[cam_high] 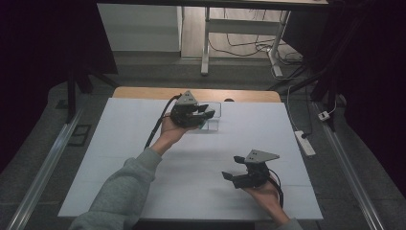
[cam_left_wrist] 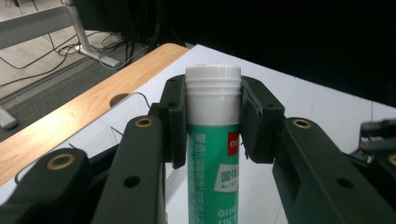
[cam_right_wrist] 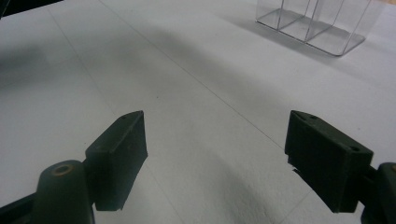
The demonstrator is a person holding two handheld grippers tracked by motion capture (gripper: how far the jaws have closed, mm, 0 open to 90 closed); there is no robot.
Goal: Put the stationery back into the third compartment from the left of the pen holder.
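A green glue stick (cam_left_wrist: 212,158) with a white cap stands upright between the jaws of my left gripper (cam_left_wrist: 212,122), which is shut on it just below the cap. In the high view the left gripper (cam_high: 207,114) hovers at the far middle of the white sheet, right against a clear plastic divided box (cam_high: 216,108). My right gripper (cam_high: 233,170) is held low near the front right, jaws wide open with nothing between them. In the right gripper view its fingertips (cam_right_wrist: 122,140) hang over bare sheet, and the clear box (cam_right_wrist: 317,25) lies ahead at the upper right.
A white sheet (cam_high: 143,158) covers most of the table, with a strip of wooden tabletop (cam_high: 143,92) bare along the far edge. A power strip (cam_high: 305,143) lies on the floor to the right. Desk legs and cables stand beyond the table.
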